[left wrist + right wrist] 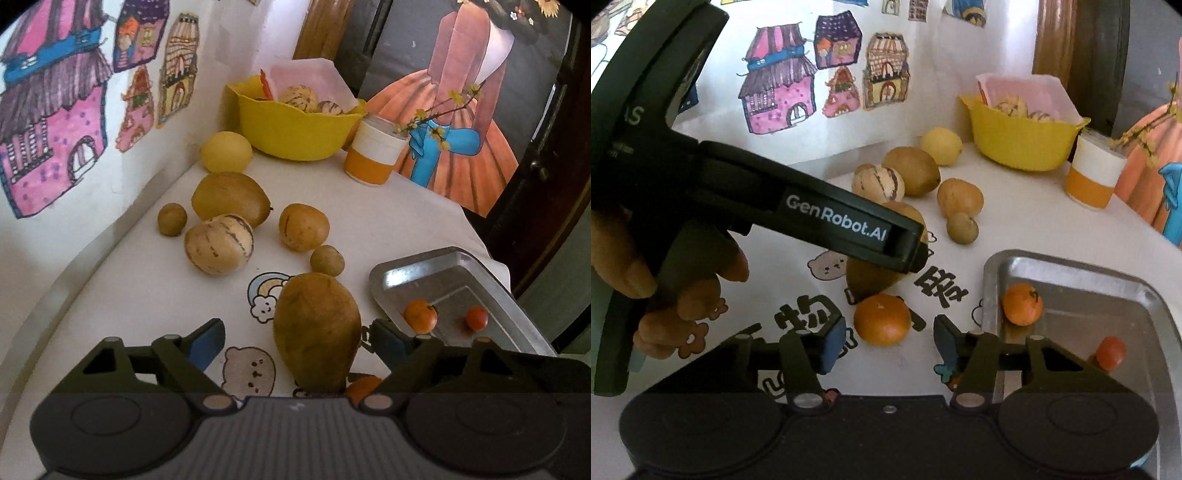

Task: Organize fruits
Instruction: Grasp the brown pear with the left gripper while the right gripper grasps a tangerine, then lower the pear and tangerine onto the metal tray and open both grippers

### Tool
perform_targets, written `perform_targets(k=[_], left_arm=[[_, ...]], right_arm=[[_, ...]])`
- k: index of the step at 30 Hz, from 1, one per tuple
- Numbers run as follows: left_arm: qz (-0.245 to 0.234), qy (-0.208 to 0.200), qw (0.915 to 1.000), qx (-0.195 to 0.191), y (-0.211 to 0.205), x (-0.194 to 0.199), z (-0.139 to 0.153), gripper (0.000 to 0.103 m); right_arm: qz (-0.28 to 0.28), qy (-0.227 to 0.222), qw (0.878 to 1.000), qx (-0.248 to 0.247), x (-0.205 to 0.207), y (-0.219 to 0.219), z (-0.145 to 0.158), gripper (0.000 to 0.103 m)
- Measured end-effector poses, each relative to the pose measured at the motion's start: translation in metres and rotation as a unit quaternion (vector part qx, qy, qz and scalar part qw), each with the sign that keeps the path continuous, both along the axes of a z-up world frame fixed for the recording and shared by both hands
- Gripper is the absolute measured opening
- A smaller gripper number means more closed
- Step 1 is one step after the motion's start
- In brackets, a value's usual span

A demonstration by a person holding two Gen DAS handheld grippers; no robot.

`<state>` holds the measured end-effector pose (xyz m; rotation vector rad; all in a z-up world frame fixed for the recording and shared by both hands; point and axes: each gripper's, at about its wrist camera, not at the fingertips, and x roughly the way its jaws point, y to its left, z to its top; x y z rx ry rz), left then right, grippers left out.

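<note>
The left tongs (293, 341) stand wide open around a large brown-green oval mango (317, 334), which lies on the white cartoon-printed worktop (147, 295); the right blue pad sits just beside the fruit, the left pad clear of it, and contact cannot be confirmed. The right tongs (889, 341) are likewise spread wide and hold nothing, with a round orange tangerine (882, 319) lying on the worktop between and just ahead of the pads. A rectangular shiny metal tray (1071, 269) to the right carries a stemmed orange tangerine (1022, 303) and a small red-orange fruit (1110, 352), well apart. Further back lie loose brown, striped and yellow fruits; a yellow plastic bowl (295, 129) near the wall holds striped pale fruits (298, 98).
</note>
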<state>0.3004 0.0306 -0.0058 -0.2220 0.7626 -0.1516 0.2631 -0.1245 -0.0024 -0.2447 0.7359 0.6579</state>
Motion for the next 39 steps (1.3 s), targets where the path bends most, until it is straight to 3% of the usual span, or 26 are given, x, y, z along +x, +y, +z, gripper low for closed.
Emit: perform_targets(k=[7,10,23,31,39], left_arm=[[-0.005,0.004,0.9999,-0.013,-0.002,0.005,-0.005,0.066],[-0.009,0.005,0.9996,-0.028,-0.001,0.003,-0.005,0.056],[0.005,0.012,0.9995,-0.03,-0.003,-0.022,0.004,0.055],[-0.017,0.006,0.9991,-0.039,-0.032,-0.034,0.018,0.055],[-0.049,0.003,0.9978,-0.044,-0.077,-0.026,0.024,0.055]], right_arm=[[-0.004,0.011,1.0,0.019,0.002,-0.004,-0.001,0.044],[0.001,0.008,1.0,0.023,0.0,-0.003,-0.001,0.035],[-0.006,0.006,0.998,0.057,-0.019,-0.024,0.008,0.034],[-0.058,-0.024,0.994,0.087,-0.039,-0.072,0.027,0.034],[-0.118,-0.046,0.99,0.058,-0.031,-0.123,0.028,0.034]])
